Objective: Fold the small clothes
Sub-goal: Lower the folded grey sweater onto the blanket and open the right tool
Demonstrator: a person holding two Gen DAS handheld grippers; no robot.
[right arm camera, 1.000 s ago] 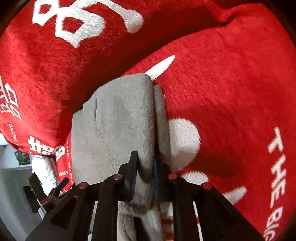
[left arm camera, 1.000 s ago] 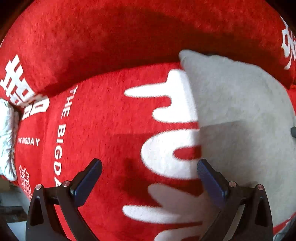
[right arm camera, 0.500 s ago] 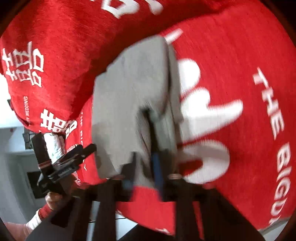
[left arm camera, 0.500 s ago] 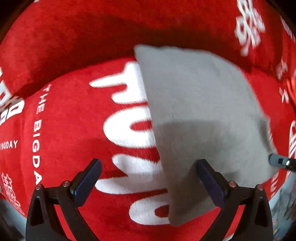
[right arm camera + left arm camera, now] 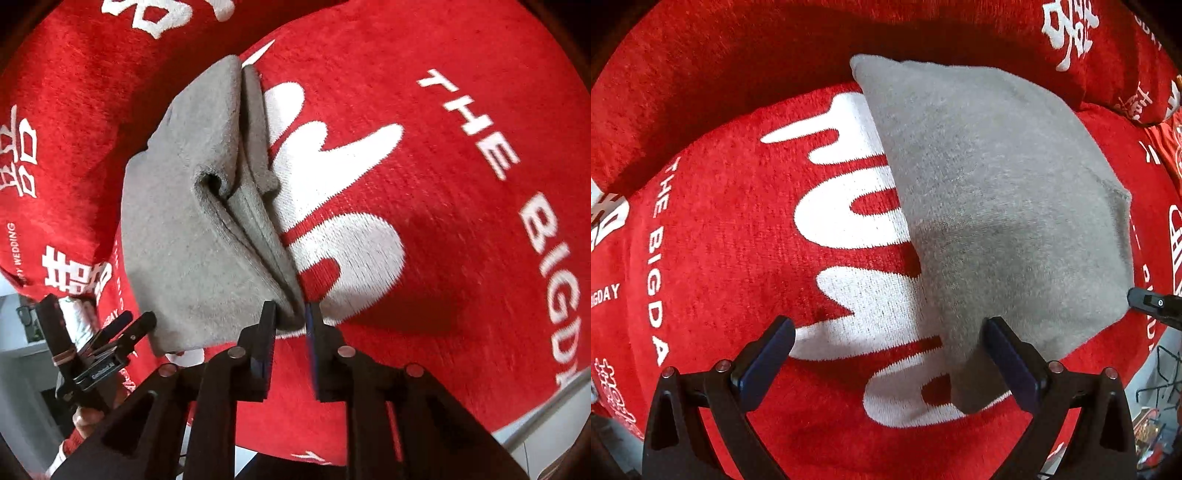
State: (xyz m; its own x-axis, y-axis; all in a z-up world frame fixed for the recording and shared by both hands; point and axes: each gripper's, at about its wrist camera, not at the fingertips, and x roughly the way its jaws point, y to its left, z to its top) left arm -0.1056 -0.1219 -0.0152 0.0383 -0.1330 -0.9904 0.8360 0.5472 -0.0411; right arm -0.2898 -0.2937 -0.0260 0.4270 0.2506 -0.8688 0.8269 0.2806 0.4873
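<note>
Grey garment (image 5: 997, 192) lies folded on red cushion (image 5: 738, 229), covering part of large white lettering. Garment type unclear; layered edges and hem visible only in right wrist view (image 5: 207, 206). Right gripper (image 5: 290, 314) pinches near corner of garment, jaws nearly together on fabric; corner itself hidden between them. Left gripper (image 5: 886, 354) hovers above cushion at garment's near edge, jaws spread wide, holding nothing. Cushion text cut off at frame edges. Second red cushion (image 5: 738, 66) behind, mostly shadowed.
</note>
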